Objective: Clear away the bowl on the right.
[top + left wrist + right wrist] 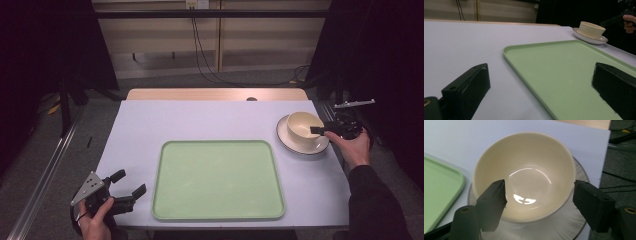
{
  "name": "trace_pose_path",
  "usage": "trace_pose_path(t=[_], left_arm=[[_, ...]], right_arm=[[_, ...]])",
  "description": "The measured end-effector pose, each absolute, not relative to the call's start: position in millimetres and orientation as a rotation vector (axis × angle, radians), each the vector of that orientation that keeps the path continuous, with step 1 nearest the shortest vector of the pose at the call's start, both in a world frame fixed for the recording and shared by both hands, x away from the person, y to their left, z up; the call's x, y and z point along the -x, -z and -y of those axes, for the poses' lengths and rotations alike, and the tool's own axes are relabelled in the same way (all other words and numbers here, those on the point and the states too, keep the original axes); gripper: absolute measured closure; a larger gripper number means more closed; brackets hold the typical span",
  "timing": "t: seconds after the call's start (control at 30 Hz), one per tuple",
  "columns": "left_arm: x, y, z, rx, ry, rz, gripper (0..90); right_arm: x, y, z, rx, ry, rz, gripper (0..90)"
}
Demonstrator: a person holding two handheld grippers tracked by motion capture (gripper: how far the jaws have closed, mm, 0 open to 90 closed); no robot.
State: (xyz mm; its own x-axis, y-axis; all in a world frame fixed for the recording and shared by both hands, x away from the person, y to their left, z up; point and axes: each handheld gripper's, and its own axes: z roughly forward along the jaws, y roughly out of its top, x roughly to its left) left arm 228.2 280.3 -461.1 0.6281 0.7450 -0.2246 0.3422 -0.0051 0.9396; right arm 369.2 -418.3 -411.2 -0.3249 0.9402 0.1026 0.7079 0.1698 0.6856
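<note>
Bowl (524, 173) sits on the saucer (287, 138), right of the empty green tray (218, 212). I have the right gripper (539, 200) straddling its rim, jaws parted, no grip yet. Left gripper (131, 184) idles wide. Grasping and transfer remain, by my reading.
</note>
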Motion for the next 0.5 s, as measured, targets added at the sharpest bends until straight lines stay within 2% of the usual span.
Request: trace_pose_path(t=[0.4,0.5], left_arm=[[-228,461,-280,-1.611,-0.399,-0.913,1.8],[-228,461,-280,-1.612,-0.398,-0.916,1.8]], right_arm=[[-384,437,420,-1.679,-0.918,-2.102,32.4],[-386,441,420,-1.723,-0.929,-2.074,37.5]])
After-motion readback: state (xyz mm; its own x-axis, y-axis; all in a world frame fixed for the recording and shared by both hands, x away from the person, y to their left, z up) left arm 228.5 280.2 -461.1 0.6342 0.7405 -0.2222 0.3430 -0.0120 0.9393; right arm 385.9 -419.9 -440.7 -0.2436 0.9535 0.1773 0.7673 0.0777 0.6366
